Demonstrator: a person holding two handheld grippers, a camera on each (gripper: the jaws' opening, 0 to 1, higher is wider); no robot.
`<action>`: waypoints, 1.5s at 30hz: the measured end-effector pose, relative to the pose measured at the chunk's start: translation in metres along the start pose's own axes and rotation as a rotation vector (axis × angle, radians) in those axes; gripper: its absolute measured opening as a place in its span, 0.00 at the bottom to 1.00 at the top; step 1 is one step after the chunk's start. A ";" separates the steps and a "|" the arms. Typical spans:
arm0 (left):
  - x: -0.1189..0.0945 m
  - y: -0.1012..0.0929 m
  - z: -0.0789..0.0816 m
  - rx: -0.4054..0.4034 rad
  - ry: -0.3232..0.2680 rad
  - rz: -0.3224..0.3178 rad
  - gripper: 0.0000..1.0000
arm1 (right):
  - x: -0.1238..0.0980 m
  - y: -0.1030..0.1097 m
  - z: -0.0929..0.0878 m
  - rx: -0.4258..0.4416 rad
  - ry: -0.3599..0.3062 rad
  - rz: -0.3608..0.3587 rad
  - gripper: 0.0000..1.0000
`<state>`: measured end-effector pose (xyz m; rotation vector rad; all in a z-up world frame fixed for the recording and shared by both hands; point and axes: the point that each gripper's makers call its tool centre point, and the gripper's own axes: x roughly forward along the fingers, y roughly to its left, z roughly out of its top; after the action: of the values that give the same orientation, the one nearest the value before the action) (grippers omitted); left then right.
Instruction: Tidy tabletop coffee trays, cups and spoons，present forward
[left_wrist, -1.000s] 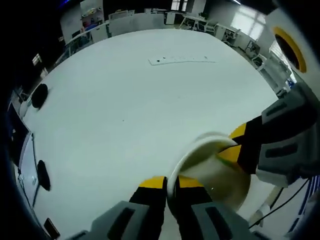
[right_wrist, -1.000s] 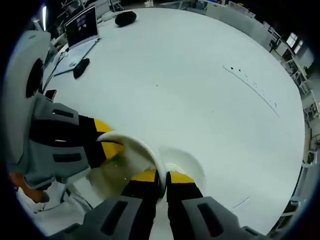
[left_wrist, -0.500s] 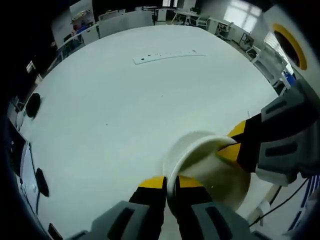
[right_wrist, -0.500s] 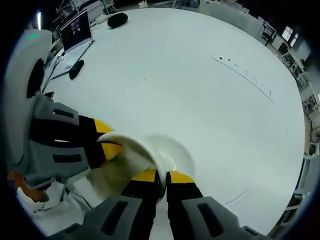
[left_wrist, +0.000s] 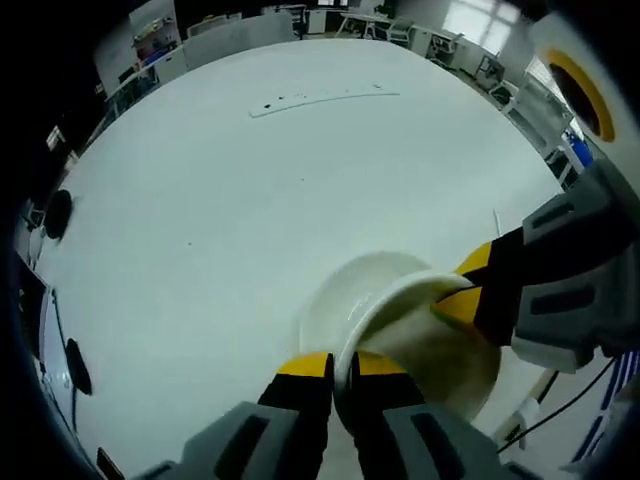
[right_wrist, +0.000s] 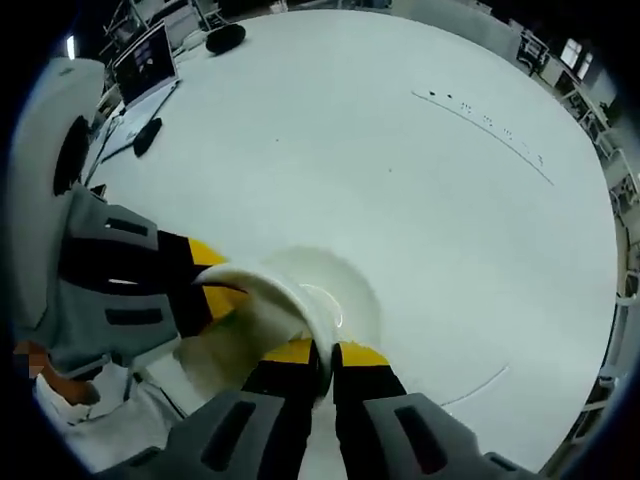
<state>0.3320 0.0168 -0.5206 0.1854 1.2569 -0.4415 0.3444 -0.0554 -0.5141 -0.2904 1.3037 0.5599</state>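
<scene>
White cup pinched at its rim by both grippers, above a white saucer.

In the left gripper view the cup sits lower right of centre, the left gripper closed tight on its near rim and the right gripper clamping the far rim from the right edge. In the right gripper view the cup lies lower left, the right gripper closed on it, saucer beyond on the white table; a laptop shows upper left.

My left gripper view looks steeply down from close above the white table, facing its far edge at frame top. My right gripper view does likewise. Both share the cup at lower centre and the opposite gripper.
</scene>
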 end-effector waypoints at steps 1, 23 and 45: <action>0.001 0.000 0.001 -0.002 0.003 -0.006 0.09 | 0.000 -0.001 0.000 0.004 0.002 0.002 0.07; 0.016 -0.002 0.000 -0.011 -0.014 -0.025 0.10 | 0.019 -0.006 -0.010 0.048 0.046 0.049 0.07; 0.019 -0.001 0.006 0.036 -0.138 -0.118 0.12 | 0.016 -0.003 -0.004 -0.071 -0.107 0.095 0.11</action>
<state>0.3412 0.0096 -0.5364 0.1098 1.1288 -0.5698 0.3448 -0.0561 -0.5312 -0.2543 1.2000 0.6945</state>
